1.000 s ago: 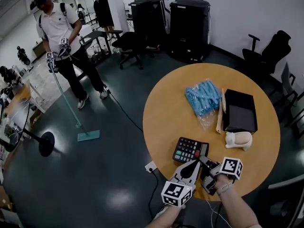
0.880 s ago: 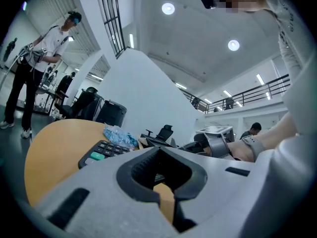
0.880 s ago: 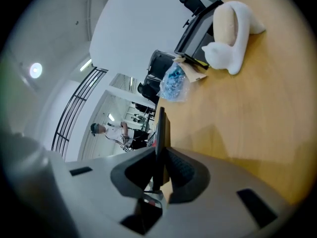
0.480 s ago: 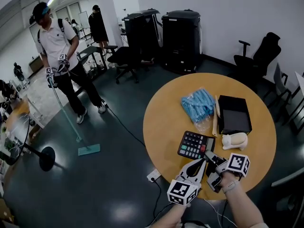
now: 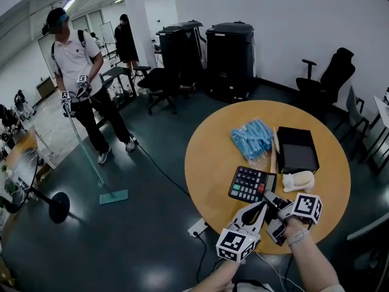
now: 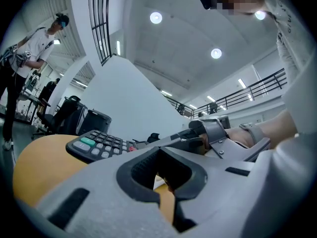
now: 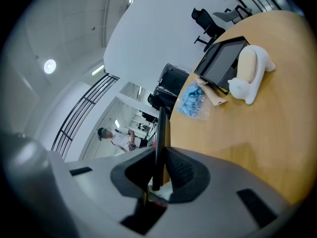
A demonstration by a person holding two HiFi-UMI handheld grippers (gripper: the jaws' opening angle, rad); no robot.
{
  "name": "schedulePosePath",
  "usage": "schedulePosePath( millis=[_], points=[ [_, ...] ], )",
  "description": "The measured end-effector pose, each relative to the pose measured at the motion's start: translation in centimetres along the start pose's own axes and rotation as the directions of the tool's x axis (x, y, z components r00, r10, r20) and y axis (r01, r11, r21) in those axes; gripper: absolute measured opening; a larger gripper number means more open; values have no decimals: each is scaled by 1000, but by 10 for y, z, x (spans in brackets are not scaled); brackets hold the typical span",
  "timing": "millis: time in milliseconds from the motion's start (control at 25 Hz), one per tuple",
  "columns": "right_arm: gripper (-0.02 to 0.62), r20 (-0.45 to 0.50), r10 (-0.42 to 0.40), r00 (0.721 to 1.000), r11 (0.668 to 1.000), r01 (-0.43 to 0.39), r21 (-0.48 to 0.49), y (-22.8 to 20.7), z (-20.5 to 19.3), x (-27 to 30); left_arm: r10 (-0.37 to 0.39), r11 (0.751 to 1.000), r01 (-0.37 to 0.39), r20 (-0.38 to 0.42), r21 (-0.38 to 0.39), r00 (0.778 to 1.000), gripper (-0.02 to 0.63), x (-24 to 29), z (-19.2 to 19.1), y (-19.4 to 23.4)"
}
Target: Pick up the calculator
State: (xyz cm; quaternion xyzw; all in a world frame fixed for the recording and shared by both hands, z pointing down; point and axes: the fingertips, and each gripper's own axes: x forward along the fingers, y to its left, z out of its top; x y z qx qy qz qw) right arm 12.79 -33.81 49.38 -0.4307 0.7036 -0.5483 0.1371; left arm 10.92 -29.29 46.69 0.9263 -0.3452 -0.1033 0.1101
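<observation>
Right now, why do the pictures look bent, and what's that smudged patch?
Head view: wide lens bows the table and walls. Left gripper view: the patch was added to hide a face; ceiling lamps glare. Right gripper view: dark corners.

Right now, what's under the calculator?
Only wooden table shows beneath the calculator, clamped at its edge by the right gripper. The spot directly below is hidden from above.

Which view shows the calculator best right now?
Head view: the calculator shows its whole keypad. Left gripper view catches the keys at a low angle; right gripper view only its thin edge, clamped between the jaws.
</observation>
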Motion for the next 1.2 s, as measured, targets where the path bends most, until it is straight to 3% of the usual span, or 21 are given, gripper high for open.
schedulePosePath(
  millis=[240,680,1200],
  points=[
    [57,-16,-8,1000,1000,9,25,-10,-18,-5,6,1000,-6,-25,-4,1000,8,-12,-14,-2],
    [57,17,19,1000,996,-21,90,-3,-16,-1,62,998,-62,-3,-2,998,8,-22,0,17],
    [57,82,18,997,991,-28,130,-10,-5,-23,11,1000,-12,-21,-16,1000,8,-9,-12,-3]
  ],
)
